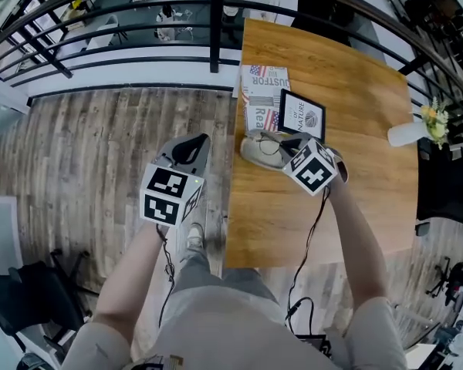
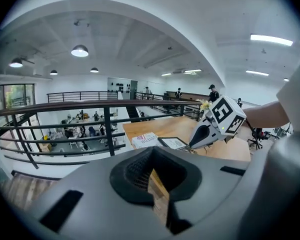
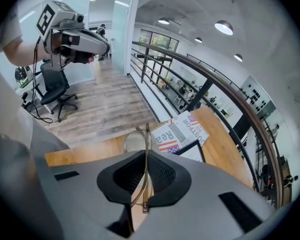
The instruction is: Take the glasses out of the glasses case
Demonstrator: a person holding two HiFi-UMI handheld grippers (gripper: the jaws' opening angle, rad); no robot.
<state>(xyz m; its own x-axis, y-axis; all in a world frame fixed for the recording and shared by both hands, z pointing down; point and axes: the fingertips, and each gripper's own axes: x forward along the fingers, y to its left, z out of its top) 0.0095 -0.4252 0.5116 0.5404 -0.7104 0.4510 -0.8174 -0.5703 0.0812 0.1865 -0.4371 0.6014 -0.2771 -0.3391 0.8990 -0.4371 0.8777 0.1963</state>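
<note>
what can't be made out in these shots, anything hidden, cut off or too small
Glasses case: head view, its right part lies under the right gripper; its inside is not visible.
Glasses: right gripper view, lower part hidden behind the shut tongs.
Magazine: head view, title partly covered by the framed card.
Vase: head view, too small and blurred for detail.

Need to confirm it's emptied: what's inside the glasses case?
The glasses hang above the glasses case, pinched by the right hand-held gripper. The case's visible inside looks bare; the gripper and glasses cover the rest.
</note>
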